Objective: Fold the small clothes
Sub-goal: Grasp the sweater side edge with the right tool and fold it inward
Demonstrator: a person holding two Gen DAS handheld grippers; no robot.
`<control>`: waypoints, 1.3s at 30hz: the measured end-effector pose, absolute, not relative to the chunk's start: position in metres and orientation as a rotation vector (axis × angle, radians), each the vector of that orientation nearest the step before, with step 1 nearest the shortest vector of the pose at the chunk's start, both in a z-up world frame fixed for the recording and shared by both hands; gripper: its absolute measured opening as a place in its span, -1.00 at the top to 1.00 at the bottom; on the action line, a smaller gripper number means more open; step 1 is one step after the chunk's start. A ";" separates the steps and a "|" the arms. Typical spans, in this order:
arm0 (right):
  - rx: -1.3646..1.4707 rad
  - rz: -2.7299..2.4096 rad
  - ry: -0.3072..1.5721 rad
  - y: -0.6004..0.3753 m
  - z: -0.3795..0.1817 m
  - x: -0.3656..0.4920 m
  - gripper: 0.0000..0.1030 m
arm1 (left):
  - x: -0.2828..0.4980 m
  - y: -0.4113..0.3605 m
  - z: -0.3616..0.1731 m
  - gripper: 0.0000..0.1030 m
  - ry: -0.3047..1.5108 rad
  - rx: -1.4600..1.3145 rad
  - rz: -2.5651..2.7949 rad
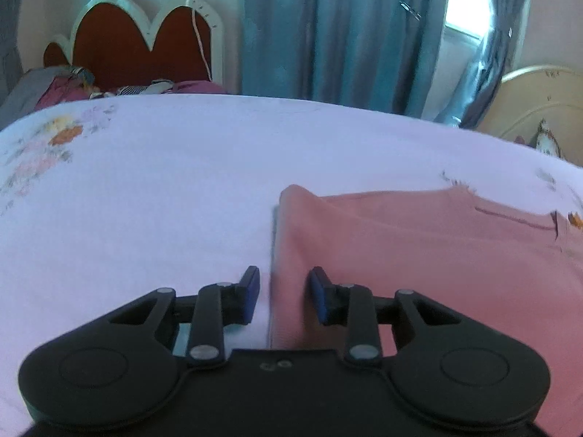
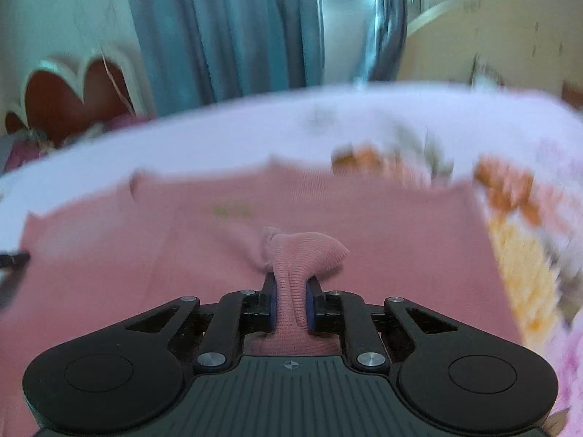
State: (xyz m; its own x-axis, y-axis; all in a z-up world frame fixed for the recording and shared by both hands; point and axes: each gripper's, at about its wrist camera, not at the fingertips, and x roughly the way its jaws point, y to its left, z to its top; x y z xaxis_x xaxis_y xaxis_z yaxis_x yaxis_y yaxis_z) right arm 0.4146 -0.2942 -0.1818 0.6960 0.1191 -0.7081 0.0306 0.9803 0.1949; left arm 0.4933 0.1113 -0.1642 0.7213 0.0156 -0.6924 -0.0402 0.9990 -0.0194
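Observation:
A pink ribbed garment (image 1: 419,255) lies spread flat on a pale lilac bed sheet (image 1: 164,182). My left gripper (image 1: 284,276) hovers low over the garment's left edge, and its blue pads (image 1: 251,287) stand apart. The edge of the cloth runs between them without being pinched. In the right wrist view the same pink garment (image 2: 400,225) fills the middle. My right gripper (image 2: 291,284) is shut on a bunched fold of it, which pokes up past the fingertips.
The sheet carries floral prints (image 2: 510,189) at its right side. A red and white headboard (image 1: 145,43) with a heap of clothes (image 1: 62,87) stands beyond the bed at left. Blue curtains (image 1: 328,36) hang behind, and a cream headboard (image 1: 546,102) is at right.

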 end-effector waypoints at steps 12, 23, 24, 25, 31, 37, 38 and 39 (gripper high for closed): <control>0.084 0.072 0.640 -0.271 -0.148 0.419 0.16 | 0.498 0.091 -0.142 0.43 0.725 -0.023 -0.004; 0.027 0.080 0.751 -0.259 -0.184 0.445 0.42 | 0.516 0.081 -0.164 0.35 0.763 0.026 0.008; -0.002 0.059 0.770 -0.261 -0.191 0.448 0.41 | 0.517 0.082 -0.164 0.35 0.763 0.018 0.009; -0.006 0.049 0.755 -0.266 -0.196 0.448 0.41 | 0.517 0.084 -0.164 0.35 0.764 0.009 0.010; 0.062 0.060 0.750 -0.275 -0.184 0.441 0.41 | 0.516 0.084 -0.158 0.38 0.785 -0.002 0.018; 0.081 0.127 0.704 -0.267 -0.161 0.417 0.41 | 0.495 0.082 -0.145 0.39 0.763 0.005 0.009; 0.080 0.136 0.705 -0.264 -0.159 0.415 0.41 | 0.491 0.082 -0.142 0.38 0.760 0.001 0.004; 0.079 0.143 0.706 -0.262 -0.158 0.412 0.41 | 0.487 0.081 -0.140 0.38 0.757 -0.002 -0.003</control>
State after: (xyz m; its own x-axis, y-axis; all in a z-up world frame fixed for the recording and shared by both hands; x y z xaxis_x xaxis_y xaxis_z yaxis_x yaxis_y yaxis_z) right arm 0.4120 -0.2616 -0.1581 0.7518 0.1577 -0.6402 -0.1044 0.9872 0.1206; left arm 0.4869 0.0808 -0.1401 0.7267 -0.0031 -0.6870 0.0016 1.0000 -0.0028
